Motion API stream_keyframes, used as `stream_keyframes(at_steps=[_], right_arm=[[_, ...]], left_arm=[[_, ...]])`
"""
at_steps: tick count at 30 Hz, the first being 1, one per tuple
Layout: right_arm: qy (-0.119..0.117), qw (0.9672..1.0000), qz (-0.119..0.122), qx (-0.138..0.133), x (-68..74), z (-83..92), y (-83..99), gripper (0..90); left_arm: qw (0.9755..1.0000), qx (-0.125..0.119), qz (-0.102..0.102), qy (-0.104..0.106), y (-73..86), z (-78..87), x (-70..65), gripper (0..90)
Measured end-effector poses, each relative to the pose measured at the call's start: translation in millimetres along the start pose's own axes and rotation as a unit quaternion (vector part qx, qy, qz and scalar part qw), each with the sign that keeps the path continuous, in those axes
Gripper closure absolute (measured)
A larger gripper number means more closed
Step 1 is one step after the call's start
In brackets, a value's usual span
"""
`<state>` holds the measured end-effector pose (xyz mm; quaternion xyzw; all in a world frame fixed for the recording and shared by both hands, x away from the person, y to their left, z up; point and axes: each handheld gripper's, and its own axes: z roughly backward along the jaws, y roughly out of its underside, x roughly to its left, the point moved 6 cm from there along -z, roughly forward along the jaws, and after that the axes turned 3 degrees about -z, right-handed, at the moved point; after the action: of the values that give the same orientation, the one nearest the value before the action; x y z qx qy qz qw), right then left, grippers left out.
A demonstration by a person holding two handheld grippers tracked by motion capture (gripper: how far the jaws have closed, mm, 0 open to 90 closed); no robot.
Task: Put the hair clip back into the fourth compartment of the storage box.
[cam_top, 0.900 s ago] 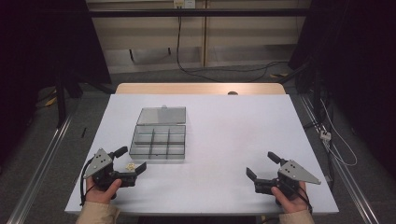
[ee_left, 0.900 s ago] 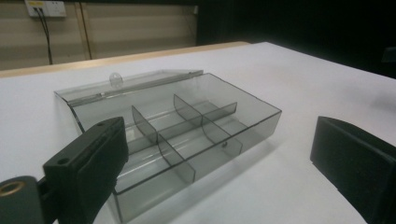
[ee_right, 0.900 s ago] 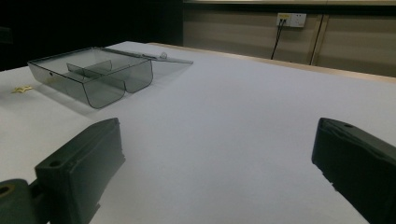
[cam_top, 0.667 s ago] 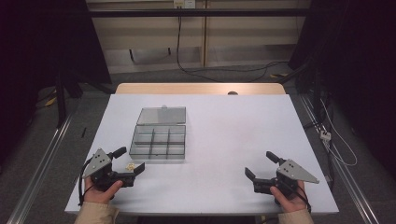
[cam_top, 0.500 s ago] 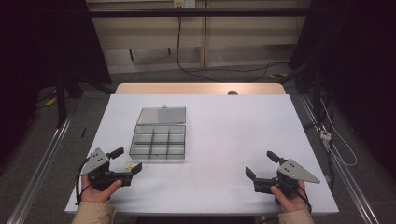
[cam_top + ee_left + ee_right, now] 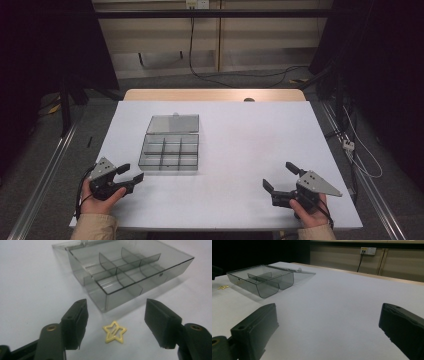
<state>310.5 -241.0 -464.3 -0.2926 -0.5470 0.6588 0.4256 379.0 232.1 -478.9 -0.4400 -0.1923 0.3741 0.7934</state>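
A broad white rectangular table (image 6: 240, 150) takes up the middle of the high view, with a strip of bare wood showing along its far edge. On its left half sits a shallow box of smoky clear plastic (image 6: 169, 152), cut by thin dividers into six small compartments, its flat lid (image 6: 173, 123) swung back and lying open on the table behind it. In the left gripper view the box (image 6: 130, 272) stands with one near corner turned toward the camera, and the compartments that can be seen hold nothing.

The left gripper (image 6: 131, 174), black with a grey three-cornered plate on top, is held in a hand (image 6: 97, 197) at the near left corner of the table, just short of the box's near left corner. Its jaws stand apart and grip nothing; the table shows between them. The right gripper (image 6: 281, 176), of the same build, rests in the other hand (image 6: 310, 212) at the near right of the table, well apart from the box, its jaws spread wide over bare table with nothing between them.

A small pale-yellow star-shaped paper clip (image 6: 114, 331) lies flat on the table between the left gripper's open jaws, touching neither one, just in front of the box's near corner and outside it. In the right gripper view the clip (image 6: 223, 287) is a small yellow speck beside the box (image 6: 260, 281).
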Motion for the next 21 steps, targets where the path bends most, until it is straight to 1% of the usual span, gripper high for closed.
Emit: stream_keyframes(at_steps=[1,2,3,4,7,9,10,13,14,16,19,21], right_arm=[[0.000,1.0000,-0.001,0.000,0.0,0.3,0.0,1.6],[0.000,1.0000,-0.001,0.000,0.0,0.3,0.0,1.6],[0.001,1.0000,0.000,-0.002,-0.3,1.0,-0.5,1.6],[0.000,1.0000,0.001,-0.003,-0.4,1.2,-0.7,1.6],[0.001,1.0000,0.001,-0.002,-0.7,1.7,-0.4,1.6],[0.001,1.0000,0.001,-0.003,-0.7,1.8,-0.6,1.6],[0.001,1.0000,0.001,-0.003,-0.7,1.8,-0.6,1.6],[0.001,1.0000,0.002,-0.002,-0.5,1.7,-0.4,1.6],[0.000,1.0000,0.001,-0.002,-0.2,1.5,-0.4,1.6],[0.000,1.0000,0.001,-0.001,0.0,1.2,-0.2,1.6],[0.001,1.0000,0.000,0.000,-0.1,1.1,0.2,1.7],[0.002,1.0000,0.000,0.000,-0.1,1.1,0.2,1.6]], left_arm=[[1.0000,0.000,0.000,0.000,0.0,0.0,0.0,39.6],[1.0000,0.004,-0.002,0.001,0.8,-0.8,0.4,39.6],[0.9999,0.014,-0.001,0.001,2.8,-3.2,0.5,42.4],[0.9999,0.014,-0.001,0.001,2.8,-3.2,0.5,43.7],[0.9995,0.032,0.000,0.002,6.6,-6.3,1.4,49.6],[0.9989,0.047,-0.001,0.004,9.9,-9.2,0.7,51.8],[0.9989,0.047,-0.001,0.004,9.9,-9.2,0.7,53.6],[0.9982,0.060,-0.005,0.004,12.1,-10.9,-0.2,55.2],[0.9979,0.065,-0.004,0.001,13.4,-11.8,-0.2,57.3],[0.9977,0.068,-0.006,0.000,13.8,-12.5,-0.6,59.7],[0.9967,0.078,-0.015,-0.015,14.2,-13.4,-2.4,61.2],[0.9967,0.077,-0.011,-0.022,14.6,-14.6,-4.3,61.4]])
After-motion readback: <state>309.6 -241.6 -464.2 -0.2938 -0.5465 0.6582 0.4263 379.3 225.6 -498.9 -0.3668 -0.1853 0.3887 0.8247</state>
